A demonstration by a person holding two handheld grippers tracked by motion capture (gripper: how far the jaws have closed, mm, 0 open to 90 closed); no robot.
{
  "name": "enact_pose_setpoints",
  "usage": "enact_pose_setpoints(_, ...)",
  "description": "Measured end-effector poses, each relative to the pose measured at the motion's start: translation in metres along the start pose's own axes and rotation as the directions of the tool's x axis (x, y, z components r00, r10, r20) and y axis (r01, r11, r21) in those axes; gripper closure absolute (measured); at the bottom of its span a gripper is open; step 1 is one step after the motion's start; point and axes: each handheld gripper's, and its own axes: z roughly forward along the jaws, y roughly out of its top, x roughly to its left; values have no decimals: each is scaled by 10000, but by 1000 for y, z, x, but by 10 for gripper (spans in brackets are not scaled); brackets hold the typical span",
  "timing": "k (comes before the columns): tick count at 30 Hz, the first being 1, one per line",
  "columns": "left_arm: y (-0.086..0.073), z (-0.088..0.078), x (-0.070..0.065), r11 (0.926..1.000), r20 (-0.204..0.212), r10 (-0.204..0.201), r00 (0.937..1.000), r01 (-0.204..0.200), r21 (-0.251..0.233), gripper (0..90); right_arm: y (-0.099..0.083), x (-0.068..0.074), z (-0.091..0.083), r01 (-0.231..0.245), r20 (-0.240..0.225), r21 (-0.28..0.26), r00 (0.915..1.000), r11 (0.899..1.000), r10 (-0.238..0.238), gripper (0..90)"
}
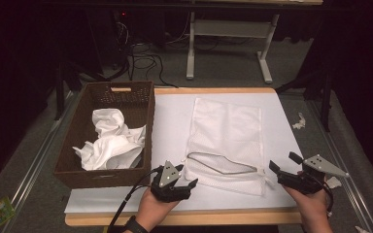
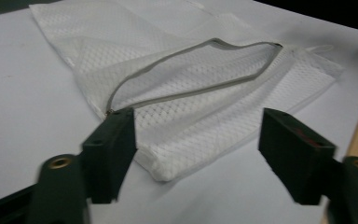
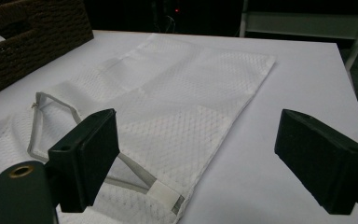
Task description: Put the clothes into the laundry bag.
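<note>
A white mesh laundry bag (image 1: 227,141) lies flat on the white tabletop (image 1: 172,121), its long side running away from the person and its near end closest to the two tools. A grey zipper (image 1: 221,163) runs across that near end and stands unzipped, so the mouth gapes in a shallow loop – the left gripper view shows the opening clearly (image 2: 191,74), with the zipper's end just beyond the tool's left-hand pad. The left tool (image 1: 178,183) sits just beside the bag's near left corner, jaws spread wide with nothing between them; the bag's corner lies ahead of the gap, untouched. The right tool (image 1: 285,167) hovers near the bag's near right corner, jaws likewise wide apart and empty. To the left of the bag, a brown wicker basket (image 1: 145,121) rests on the tabletop – crumpled white cloth (image 1: 110,141) lies inside it
</note>
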Motion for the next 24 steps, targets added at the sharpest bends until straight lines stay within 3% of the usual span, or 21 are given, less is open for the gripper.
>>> enact_pose_setpoints(3,-3,-10,-4,9994,42,344,9994,-345,87,149,-1,1,0,13,56,62,10000,10000,-13,149)
enact_pose_setpoints(5,-9,-15,-2,9987,146,504,9986,-504,32,144,-5,0,2,-9,-38,112,10000,9999,9,155)
enact_pose_setpoints(9,-15,-17,3,9985,134,-56,9999,63,-552,142,-8,1,6,-15,-70,277,10000,9996,17,158)
enact_pose_setpoints(10,-11,-19,3,9977,324,70,9995,-48,-669,143,-9,1,8,16,-116,320,9999,9995,-12,158)
enact_pose_setpoints(12,-7,-23,-1,9918,21,573,9984,-567,-1148,144,-11,3,13,-24,-39,431,10000,9991,26,159)
enact_pose_setpoints(13,-7,-25,-2,9901,-69,618,9981,-622,-1255,153,-13,4,16,23,-48,499,10000,9988,-20,159)
enact_pose_setpoints(18,-8,-29,0,9896,-48,450,9990,-452,-1368,150,-17,6,25,26,103,879,9999,9961,-36,163)
enact_pose_setpoints(21,-7,-30,9,9902,125,155,9998,-136,-1388,153,-13,6,32,-29,351,1002,9994,9950,-6,182)
enact_pose_setpoints(24,-7,-30,15,9898,281,-99,9996,138,-1417,154,-2,-2,51,-188,760,1446,9971,9893,78,261)
